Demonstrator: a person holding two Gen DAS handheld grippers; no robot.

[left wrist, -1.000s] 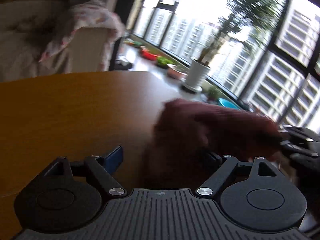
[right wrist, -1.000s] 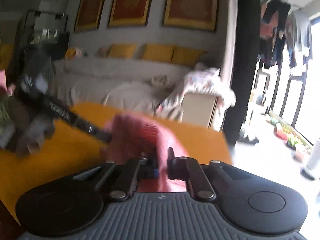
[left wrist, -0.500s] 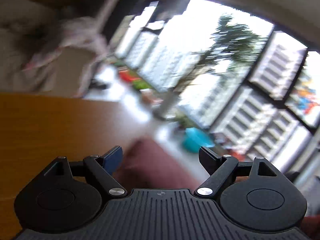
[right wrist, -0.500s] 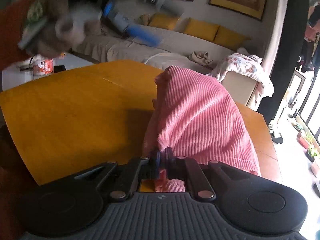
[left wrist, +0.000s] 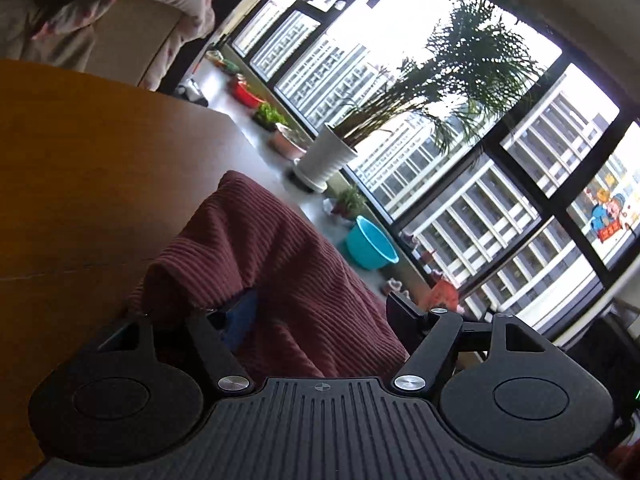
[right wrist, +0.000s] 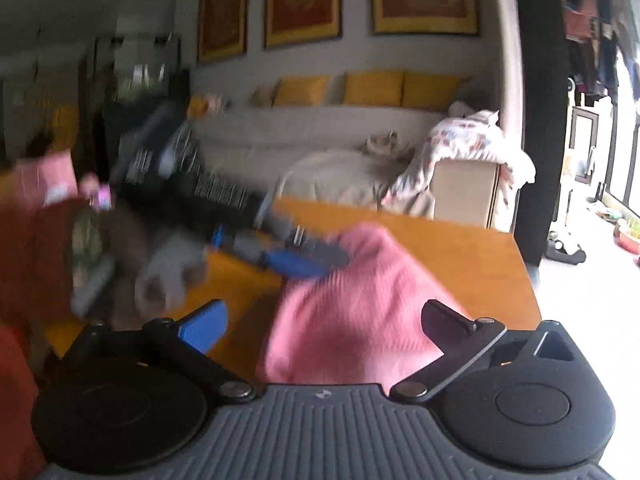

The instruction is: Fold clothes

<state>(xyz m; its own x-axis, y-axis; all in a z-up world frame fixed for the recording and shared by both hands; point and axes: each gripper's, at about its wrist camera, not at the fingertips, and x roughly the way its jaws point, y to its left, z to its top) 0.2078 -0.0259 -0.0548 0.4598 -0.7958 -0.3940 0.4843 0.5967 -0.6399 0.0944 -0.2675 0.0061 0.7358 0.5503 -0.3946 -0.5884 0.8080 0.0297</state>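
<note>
A ribbed pink garment (right wrist: 360, 300) lies bunched on the wooden table (right wrist: 460, 256); in the left wrist view it looks dark red (left wrist: 280, 272). My left gripper (left wrist: 320, 312) is open, with the cloth draped over its left finger and filling the gap between the jaws. My right gripper (right wrist: 324, 320) is open, jaws wide apart on either side of the garment's near end. The left gripper also shows blurred in the right wrist view (right wrist: 296, 258), reaching onto the garment's far edge.
The table's far edge (left wrist: 224, 120) runs beside the floor by the windows. A potted palm (left wrist: 328, 156) and a teal basin (left wrist: 370, 242) stand on the floor there. A sofa with a floral cloth (right wrist: 460, 148) lies beyond the table.
My right gripper was shut on the garment half a second ago and has opened. My left gripper has come down over the garment, with cloth over its left finger.
</note>
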